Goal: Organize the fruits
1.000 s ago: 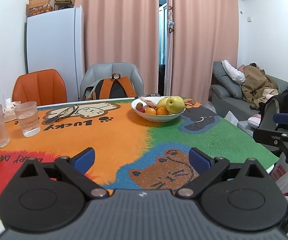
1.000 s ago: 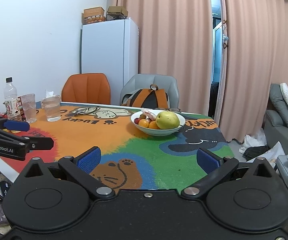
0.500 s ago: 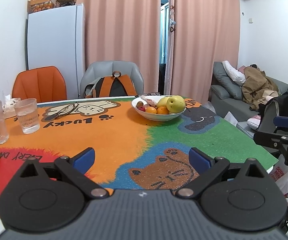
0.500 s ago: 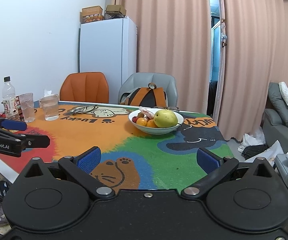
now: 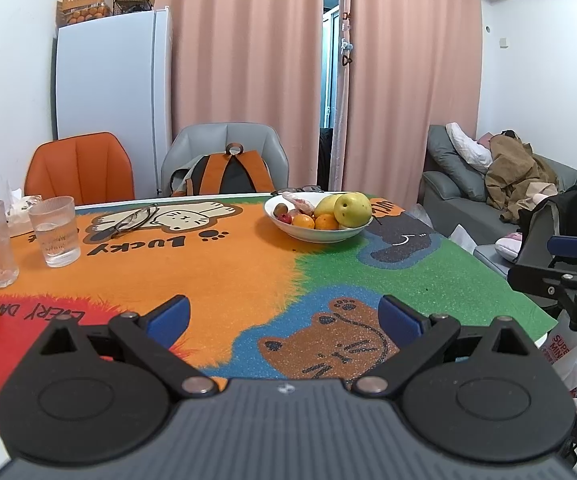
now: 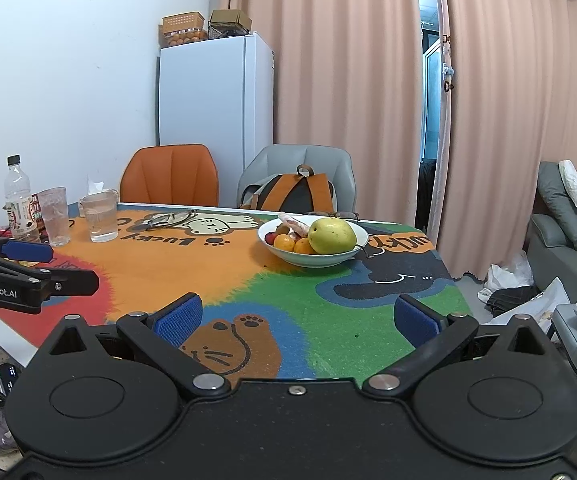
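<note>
A white bowl [image 5: 320, 235] stands at the far side of the colourful cartoon mat [image 5: 228, 264]; it also shows in the right wrist view [image 6: 312, 259]. It holds a large yellow-green pear [image 5: 353, 210] [image 6: 331, 235], small oranges [image 5: 303, 221] [image 6: 284, 242], a red fruit and a pink wrapped item. My left gripper [image 5: 284, 316] is open and empty over the mat's near edge, well short of the bowl. My right gripper [image 6: 295, 318] is open and empty, also at the near edge. Each gripper shows in the other's view, the right [image 5: 568, 272] and the left [image 6: 28, 268].
Two glasses [image 5: 54, 230] and a water bottle [image 6: 17, 196] stand at the table's left. Eyeglasses [image 5: 134, 220] lie on the mat. An orange chair [image 5: 78, 168] and a grey chair with a backpack [image 5: 226, 168] stand behind. A sofa [image 5: 488, 200] is at the right.
Both grippers have crept slightly towards the table; the bowl sits a little nearer in both views. Both stay open and empty.
</note>
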